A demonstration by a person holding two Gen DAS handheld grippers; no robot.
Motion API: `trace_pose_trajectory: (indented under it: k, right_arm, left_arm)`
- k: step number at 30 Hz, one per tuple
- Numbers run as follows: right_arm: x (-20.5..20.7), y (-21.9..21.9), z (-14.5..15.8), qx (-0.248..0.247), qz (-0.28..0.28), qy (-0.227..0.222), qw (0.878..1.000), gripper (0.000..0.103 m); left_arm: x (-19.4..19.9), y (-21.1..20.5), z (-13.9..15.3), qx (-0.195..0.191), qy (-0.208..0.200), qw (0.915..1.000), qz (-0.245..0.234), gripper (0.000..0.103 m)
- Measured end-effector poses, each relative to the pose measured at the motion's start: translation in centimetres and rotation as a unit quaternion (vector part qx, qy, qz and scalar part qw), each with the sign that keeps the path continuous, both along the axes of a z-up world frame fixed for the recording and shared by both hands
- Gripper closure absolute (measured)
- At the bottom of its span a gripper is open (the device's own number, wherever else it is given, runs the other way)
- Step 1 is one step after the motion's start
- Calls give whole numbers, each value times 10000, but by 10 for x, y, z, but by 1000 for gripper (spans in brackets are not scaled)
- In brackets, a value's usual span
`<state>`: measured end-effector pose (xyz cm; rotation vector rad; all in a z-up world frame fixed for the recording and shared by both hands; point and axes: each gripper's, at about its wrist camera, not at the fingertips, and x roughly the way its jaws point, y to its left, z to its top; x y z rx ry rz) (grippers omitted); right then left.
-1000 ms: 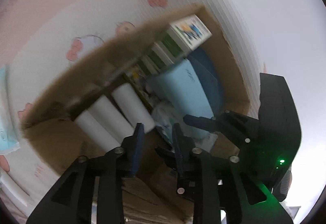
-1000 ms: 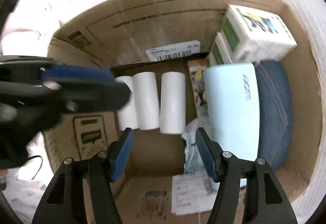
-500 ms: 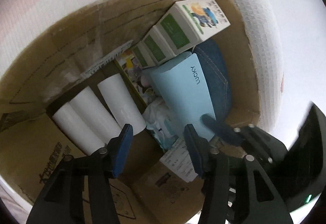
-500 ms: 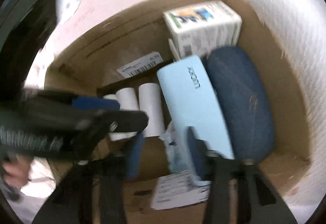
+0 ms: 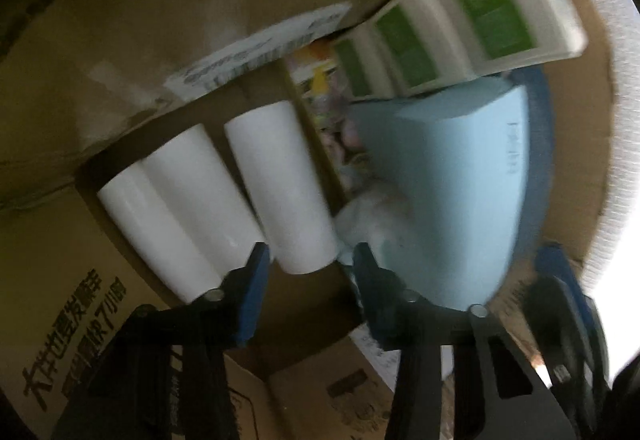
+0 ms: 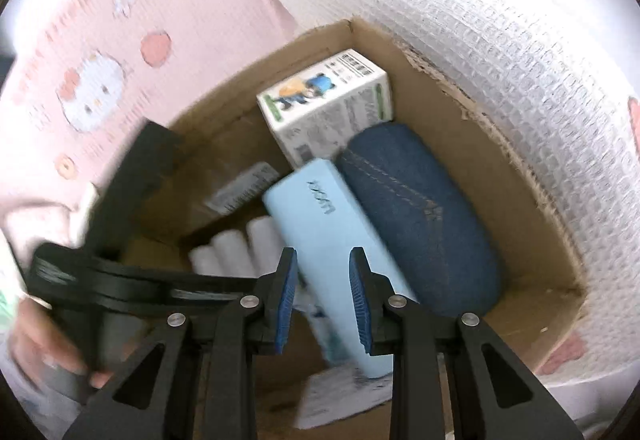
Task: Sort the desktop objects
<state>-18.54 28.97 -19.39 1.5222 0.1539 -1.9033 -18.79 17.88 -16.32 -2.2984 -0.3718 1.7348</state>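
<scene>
A cardboard box point(image 6: 500, 176) holds three white rolls point(image 5: 276, 184), a light blue box point(image 5: 452, 184), a denim case point(image 6: 412, 216) and white-and-green cartons point(image 5: 480, 12). My left gripper point(image 5: 308, 268) is open and empty, low inside the box, its fingers either side of the near end of the right-hand roll. My right gripper point(image 6: 323, 300) is open with a narrow gap and empty, above the light blue box point(image 6: 336, 240). The left gripper's body point(image 6: 120, 240) shows at the left of the right wrist view.
The box stands on a pink and white cartoon-print cloth point(image 6: 100, 52). A white label point(image 5: 256, 48) is on the box's inner wall. Loose paper point(image 6: 340, 396) and a wrapped packet point(image 5: 372, 216) lie in the box bottom.
My left gripper has dropped deep into the box toward the rolls. My right gripper has pulled up and back, and its fingers have closed to a narrow gap.
</scene>
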Motion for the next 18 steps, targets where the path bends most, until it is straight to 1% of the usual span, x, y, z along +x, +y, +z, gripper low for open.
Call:
trace_pose_trajectory:
  k: [1,2,3,4,6,8,9,10,11,12,13,15,17,18]
  right_arm:
    - [0,-9,4,-66,34,-7,10000,78]
    - [0,-20,9,-82,105,28,9999,78]
    - [-13,-17,7,-67,172,73,9998,78]
    - [-16,-17,8,-31,243,140,9996,78]
    - [-12,-26,2,27,318,250,9992,77]
    - [-16,-19,24,70,402,336,9986,76]
    - [-25,-17,29,57,408,336,9986,76]
    - [-14,-32,16,70,400,331,9986,75]
    - [-22,-18,29,103,397,345,9986,74]
    - [-17,-15,25,155,462,394,9980,74]
    - [-24,-15,25,178,469,406,9979,73]
    - [-37,16,38,228,486,418,9977,71]
    - [-40,26,39,280,514,411,9974,66]
    - [-39,23,36,311,521,404,9973,64]
  left_arm:
    - [0,0,-4,-6,-131,9999,30,63]
    - [0,0,-6,-9,-193,9998,42,63]
    - [-1,0,-7,-52,-214,9998,31,63]
    - [-1,1,-9,-105,-236,9997,19,63]
    - [-1,1,-13,-35,-361,9993,75,63]
    - [-1,1,-21,52,-582,9982,168,63]
    - [-1,0,-24,-13,-605,9979,220,63]
    - [-1,0,-25,-37,-579,9980,254,63]
    - [-1,-1,-25,-51,-565,9980,271,63]
    - [-1,-2,-25,-74,-551,9980,289,63]
    - [0,-3,-25,-100,-534,9979,344,63]
    - [0,-7,-26,-118,-503,9976,468,64]
    - [1,-9,-29,-203,-457,9972,563,65]
    - [1,-11,-32,-193,-493,9965,641,65]
